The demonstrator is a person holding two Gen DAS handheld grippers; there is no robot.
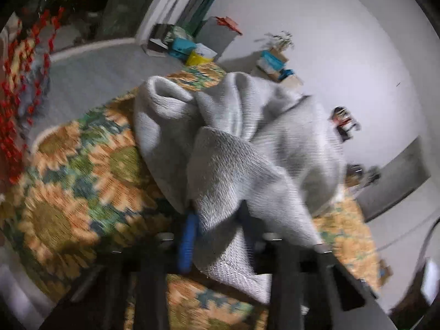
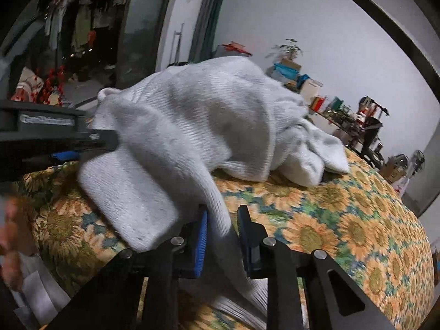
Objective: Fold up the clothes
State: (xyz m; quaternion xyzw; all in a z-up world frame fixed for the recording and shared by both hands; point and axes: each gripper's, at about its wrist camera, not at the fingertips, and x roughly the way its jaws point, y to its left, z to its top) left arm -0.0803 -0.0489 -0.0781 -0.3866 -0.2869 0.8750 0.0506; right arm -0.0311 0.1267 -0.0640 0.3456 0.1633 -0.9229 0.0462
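Observation:
A pale grey knit garment point(image 1: 236, 143) lies bunched on a sunflower-print bedspread point(image 1: 71, 192). In the left wrist view my left gripper point(image 1: 217, 220) is shut on a fold of it; cloth drapes over the fingers, and only one blue pad point(image 1: 188, 243) shows. The right wrist view has the same garment point(image 2: 192, 115) heaped ahead. My right gripper point(image 2: 222, 220) is shut on a thick fold running down between its blue-padded fingers point(image 2: 202, 236). The left gripper point(image 2: 96, 140) enters from the left edge, gripping the garment's near-left part, which is lifted off the bedspread point(image 2: 343, 220).
A person's hand and white sleeve point(image 2: 16, 247) are at the lower left. Boxes and a plant point(image 2: 288, 63) stand along the white wall, a cluttered table point(image 2: 357, 121) to the right. Hanging clothes point(image 2: 82, 13) fill the back left. The bed edge curves away on the right.

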